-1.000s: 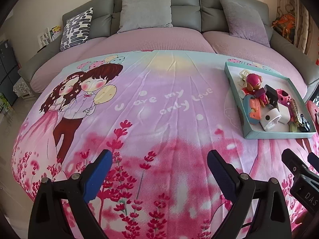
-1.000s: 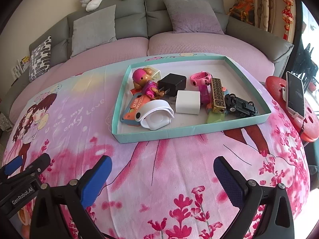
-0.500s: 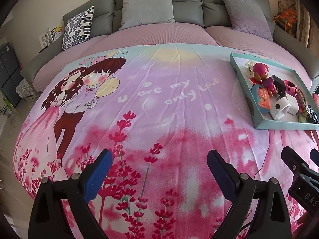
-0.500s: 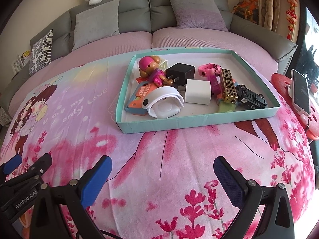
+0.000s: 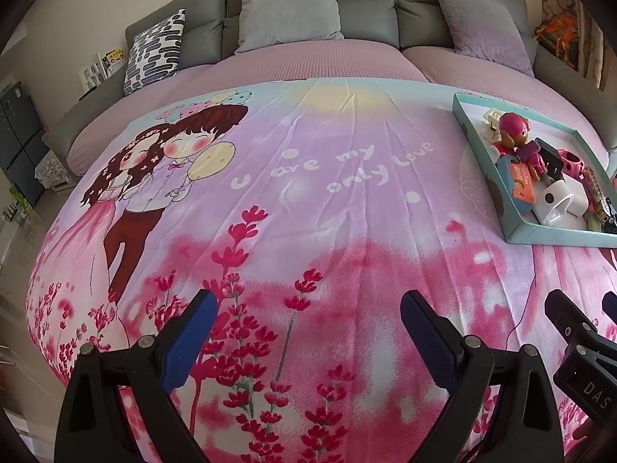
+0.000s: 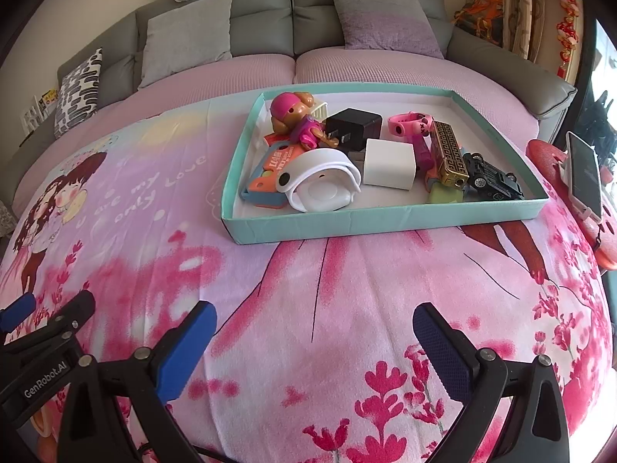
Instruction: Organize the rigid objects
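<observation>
Two sets of tongs hover low over the bed's printed sheet (image 6: 347, 277), both spread wide with nothing between their blue pads. Left tongs (image 5: 308, 332) face bare sheet; right tongs (image 6: 314, 341) face the teal tray (image 6: 385, 223), which lies near the bed's right side.

All the rigid objects in view sit inside the tray, heaped toward its front and left, with the rear right floor bare:
- pink toy dog (image 6: 295, 115), leaning on the black charger (image 6: 353, 127)
- white cube charger (image 6: 389, 169), centre front
- white curved band piece (image 6: 322, 185), overlapping an orange card-like item (image 6: 270, 177)
- pink watch (image 6: 408, 125), gold harmonica (image 6: 449, 154), black toy car (image 6: 491, 179), touching one another in a line at right
- small green block (image 6: 443, 195) under the harmonica's near end

Judgement: this scene fits either items gathered into the tray as the wanted result, or a jumbled tray waiting to be sorted onto the bare sheet; the pictures do not settle which. The wide jaw spread suits either reading, since it clears the bulkiest piece. The right tongs are the better aligned with the tray. The tray's low wall would permit a shallow forward reach. Stacked pieces may shift if one is pulled.

A phone (image 6: 584, 173) rests on a red stand beside the bed.
</observation>
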`<act>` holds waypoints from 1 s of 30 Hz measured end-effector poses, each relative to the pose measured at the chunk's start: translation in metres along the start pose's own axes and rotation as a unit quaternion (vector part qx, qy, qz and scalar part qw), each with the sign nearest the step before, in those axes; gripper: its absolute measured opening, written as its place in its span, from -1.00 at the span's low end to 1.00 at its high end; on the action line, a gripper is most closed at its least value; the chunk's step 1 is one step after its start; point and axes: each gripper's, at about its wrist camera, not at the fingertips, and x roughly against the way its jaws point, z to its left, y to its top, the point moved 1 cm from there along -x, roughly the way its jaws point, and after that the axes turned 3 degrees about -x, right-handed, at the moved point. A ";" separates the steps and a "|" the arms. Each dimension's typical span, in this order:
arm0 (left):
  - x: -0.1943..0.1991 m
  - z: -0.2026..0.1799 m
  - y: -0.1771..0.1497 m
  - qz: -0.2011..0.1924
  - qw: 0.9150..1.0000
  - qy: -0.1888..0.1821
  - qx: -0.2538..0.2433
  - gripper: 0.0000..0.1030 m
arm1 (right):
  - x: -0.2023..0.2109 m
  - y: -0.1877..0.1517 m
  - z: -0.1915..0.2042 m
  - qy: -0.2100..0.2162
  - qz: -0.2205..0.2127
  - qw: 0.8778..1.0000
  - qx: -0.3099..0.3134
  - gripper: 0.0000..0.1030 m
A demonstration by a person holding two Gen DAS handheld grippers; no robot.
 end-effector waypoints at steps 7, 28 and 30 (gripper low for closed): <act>0.000 0.001 0.000 0.000 1.000 -0.001 0.001 0.86 | 0.000 0.000 0.000 -0.001 0.000 1.000 0.001 1.00; 0.002 -0.001 0.001 -0.002 1.000 -0.002 -0.005 0.86 | 0.000 0.000 0.000 0.000 0.001 1.000 -0.001 1.00; 0.002 -0.001 0.001 -0.002 1.000 -0.001 -0.006 0.86 | 0.000 0.000 0.000 -0.001 0.001 1.000 0.000 1.00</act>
